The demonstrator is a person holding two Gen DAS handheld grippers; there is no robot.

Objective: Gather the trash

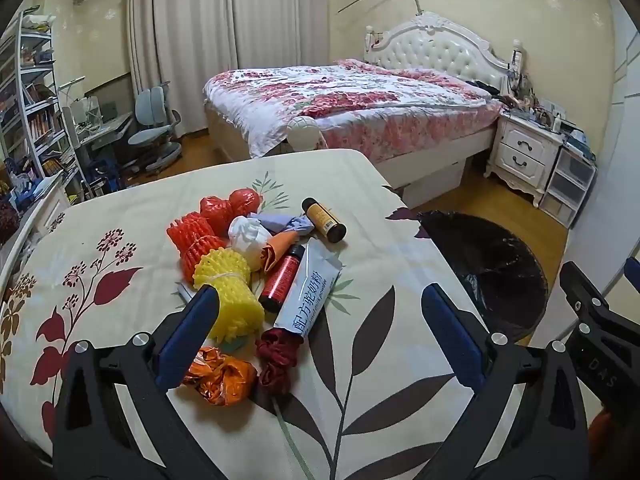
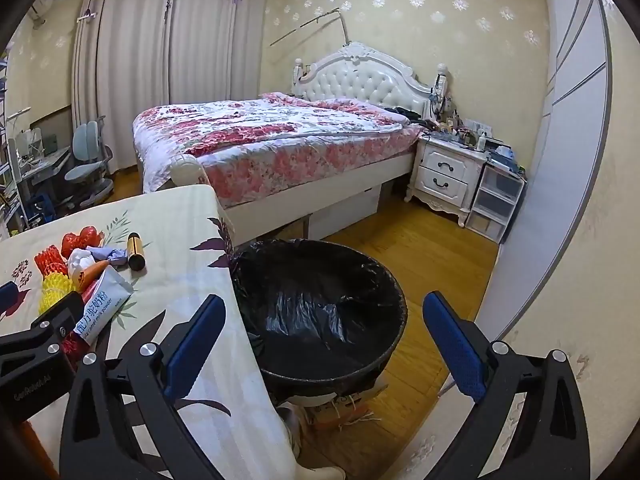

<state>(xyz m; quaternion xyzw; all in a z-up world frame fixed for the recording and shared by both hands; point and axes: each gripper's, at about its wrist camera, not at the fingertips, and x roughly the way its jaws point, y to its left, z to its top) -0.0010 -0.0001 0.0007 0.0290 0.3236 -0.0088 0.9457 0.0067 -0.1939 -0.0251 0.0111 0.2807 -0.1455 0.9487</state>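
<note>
A heap of trash lies on the floral tablecloth [image 1: 120,248]: a yellow foam net [image 1: 230,300], red foam nets [image 1: 196,238], a white milk powder sachet [image 1: 310,292], a red tube [image 1: 280,280], a brown bottle [image 1: 324,220], an orange foil wrapper [image 1: 222,378] and a dark red cord [image 1: 276,358]. My left gripper [image 1: 320,316] hovers open just above the heap, nothing between its fingers. My right gripper [image 2: 324,332] hangs open over the black-lined trash bin [image 2: 320,312], which stands on the floor beside the table's right edge. The heap shows again at the left of the right wrist view, around the sachet [image 2: 106,300].
A bed [image 1: 340,108] with a floral quilt stands behind the table. A white nightstand [image 2: 444,172] and plastic drawers [image 2: 496,200] are at the right wall. Desk, chair [image 1: 154,128] and bookshelf [image 1: 32,104] fill the left. A cardboard box [image 2: 340,408] sits under the bin.
</note>
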